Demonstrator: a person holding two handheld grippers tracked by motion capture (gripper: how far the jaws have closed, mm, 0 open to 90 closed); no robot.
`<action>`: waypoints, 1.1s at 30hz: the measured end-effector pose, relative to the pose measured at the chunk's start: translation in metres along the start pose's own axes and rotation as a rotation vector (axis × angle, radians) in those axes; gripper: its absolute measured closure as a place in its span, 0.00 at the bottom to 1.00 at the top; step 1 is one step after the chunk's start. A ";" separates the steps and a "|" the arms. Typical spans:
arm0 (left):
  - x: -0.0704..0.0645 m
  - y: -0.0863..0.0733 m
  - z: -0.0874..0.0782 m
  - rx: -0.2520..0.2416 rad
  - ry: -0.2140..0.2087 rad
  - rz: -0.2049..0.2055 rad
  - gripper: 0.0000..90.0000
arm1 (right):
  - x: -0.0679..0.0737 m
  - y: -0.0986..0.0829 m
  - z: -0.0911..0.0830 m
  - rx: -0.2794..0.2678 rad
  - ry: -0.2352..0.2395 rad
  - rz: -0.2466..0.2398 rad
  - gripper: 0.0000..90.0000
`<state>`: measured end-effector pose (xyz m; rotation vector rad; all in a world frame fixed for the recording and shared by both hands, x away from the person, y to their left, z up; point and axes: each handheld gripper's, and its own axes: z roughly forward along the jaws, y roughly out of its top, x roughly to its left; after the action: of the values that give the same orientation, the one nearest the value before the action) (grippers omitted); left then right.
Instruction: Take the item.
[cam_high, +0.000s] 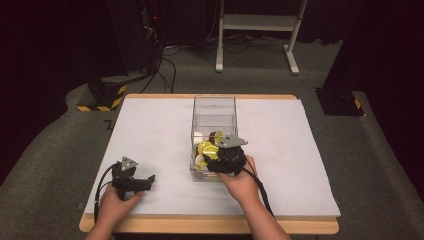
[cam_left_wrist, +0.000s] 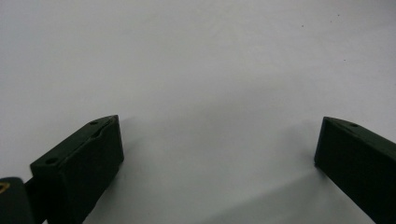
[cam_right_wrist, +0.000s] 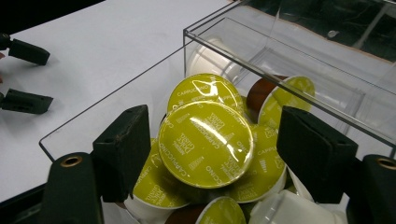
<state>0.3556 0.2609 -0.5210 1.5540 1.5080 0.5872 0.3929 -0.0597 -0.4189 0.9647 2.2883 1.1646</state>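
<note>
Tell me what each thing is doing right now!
Left gripper: open, resting low on the table, holding nothing.
Right gripper: open, jaws either side of the top capsule.
Top capsule: foil lid up, on the pile.
Box: clear, open-topped, partly full of capsules.

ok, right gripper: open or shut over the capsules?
Open. The right gripper has its fingers spread either side of the top green-lidded capsule in the clear box, with gaps showing.
</note>
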 end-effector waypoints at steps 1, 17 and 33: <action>0.000 0.000 0.000 0.000 0.000 0.000 0.02 | 0.001 0.000 0.001 0.004 0.001 -0.001 0.30; 0.000 0.000 0.000 0.001 0.000 0.000 0.02 | 0.004 0.000 0.008 0.059 0.003 -0.032 0.36; 0.000 0.000 0.000 0.000 0.000 0.000 0.02 | 0.005 -0.001 0.009 0.075 0.001 -0.043 0.45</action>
<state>0.3556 0.2609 -0.5210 1.5542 1.5081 0.5870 0.3942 -0.0518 -0.4251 0.9368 2.3568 1.0685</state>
